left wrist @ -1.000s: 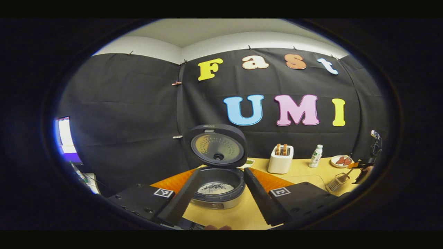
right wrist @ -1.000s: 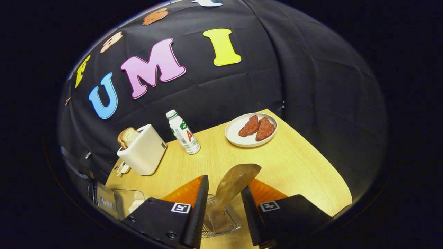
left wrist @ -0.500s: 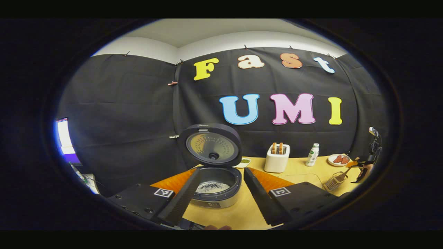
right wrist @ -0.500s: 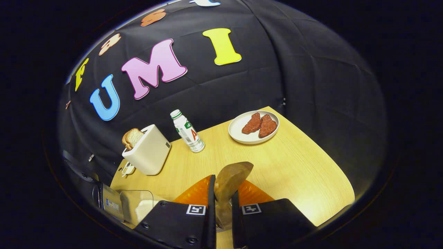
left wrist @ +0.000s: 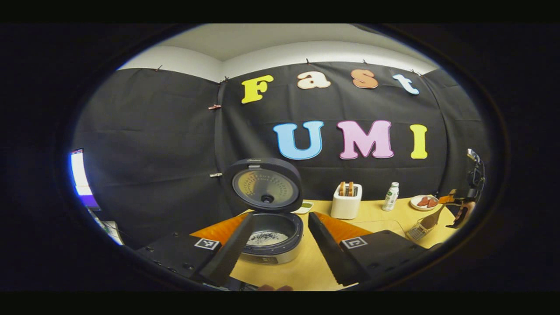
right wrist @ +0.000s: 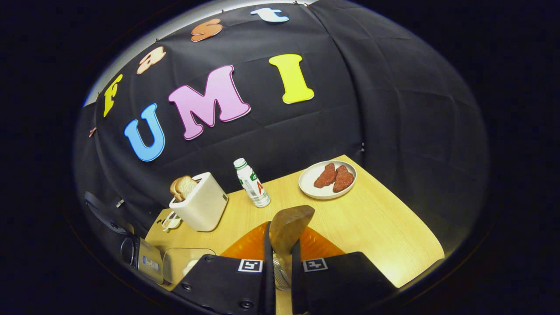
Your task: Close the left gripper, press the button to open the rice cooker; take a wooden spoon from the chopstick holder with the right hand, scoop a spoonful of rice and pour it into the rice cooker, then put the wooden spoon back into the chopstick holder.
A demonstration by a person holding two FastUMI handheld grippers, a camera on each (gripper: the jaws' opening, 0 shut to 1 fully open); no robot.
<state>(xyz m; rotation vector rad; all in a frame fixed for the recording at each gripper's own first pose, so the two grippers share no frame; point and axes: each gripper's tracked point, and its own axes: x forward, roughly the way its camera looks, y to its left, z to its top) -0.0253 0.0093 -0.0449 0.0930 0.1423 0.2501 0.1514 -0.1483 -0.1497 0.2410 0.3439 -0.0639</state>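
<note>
gripping the wooden spoon (right wrist: 288,227) in my right gripper (right wrist: 280,262), both fingers clamped on its handle, bowl end up, just above the chopstick holder (right wrist: 280,273). i judge the step to be drawing the spoon out; next it needs lifting free of the wire, then carrying to the clear rice container (right wrist: 183,264), which holds something white, left of the holder. my left gripper (left wrist: 275,245) hangs with fingers apart, holding nothing. beyond it, far left of the holder, the rice cooker (left wrist: 269,238) stands with its lid (left wrist: 262,186) up and pale rice flecked dark in the pot. behind the holder are a toaster (right wrist: 199,205) with bread, a bottle (right wrist: 253,183) and a plate (right wrist: 317,191) with two reddish pieces.
</note>
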